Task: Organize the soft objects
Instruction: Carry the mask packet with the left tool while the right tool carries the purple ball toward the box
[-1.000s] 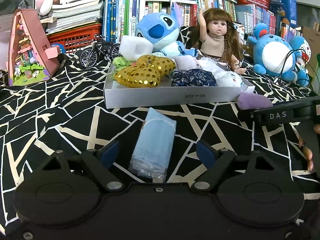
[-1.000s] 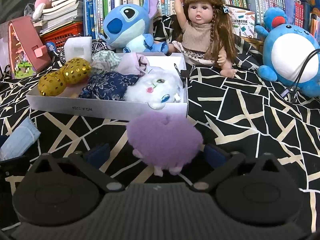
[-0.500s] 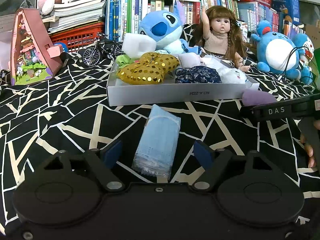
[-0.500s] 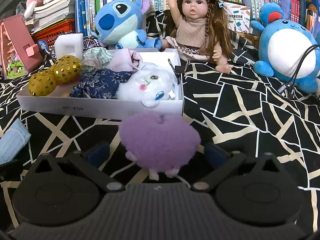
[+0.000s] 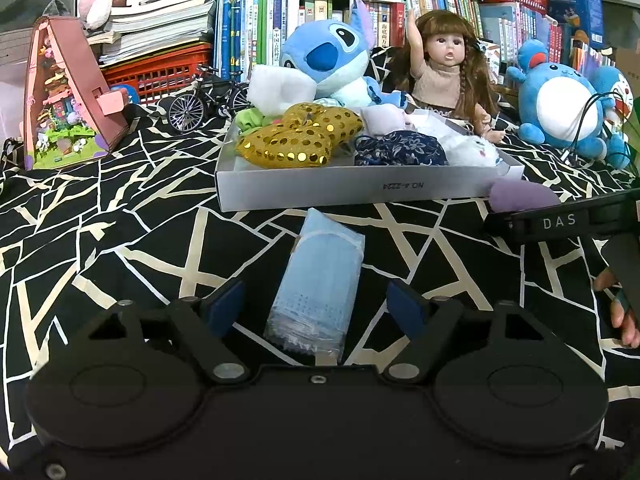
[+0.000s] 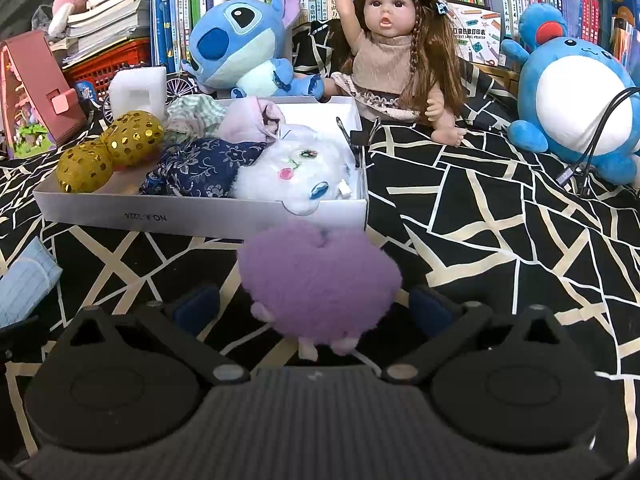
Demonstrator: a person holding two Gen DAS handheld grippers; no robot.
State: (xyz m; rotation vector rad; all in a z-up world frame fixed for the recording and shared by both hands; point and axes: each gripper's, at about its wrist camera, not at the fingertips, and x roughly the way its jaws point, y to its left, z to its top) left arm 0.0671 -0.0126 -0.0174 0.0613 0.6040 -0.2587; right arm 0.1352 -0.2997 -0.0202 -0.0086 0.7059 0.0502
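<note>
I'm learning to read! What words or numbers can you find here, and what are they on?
"DAS": white letters on the black bar of the right gripper, seen from the left wrist.
"NO.A-2224": printed upside down on the white box front wall; the last digits are a bit unsure.
Book spines and the boxes behind the doll: print too small to read.

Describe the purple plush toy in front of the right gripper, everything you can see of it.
The purple plush toy is a round, fuzzy ball with small pale feet underneath. It lies on the black patterned cloth just short of the white box, not inside it. It sits between the blue fingers of the right gripper; whether they press it is unclear.
</note>
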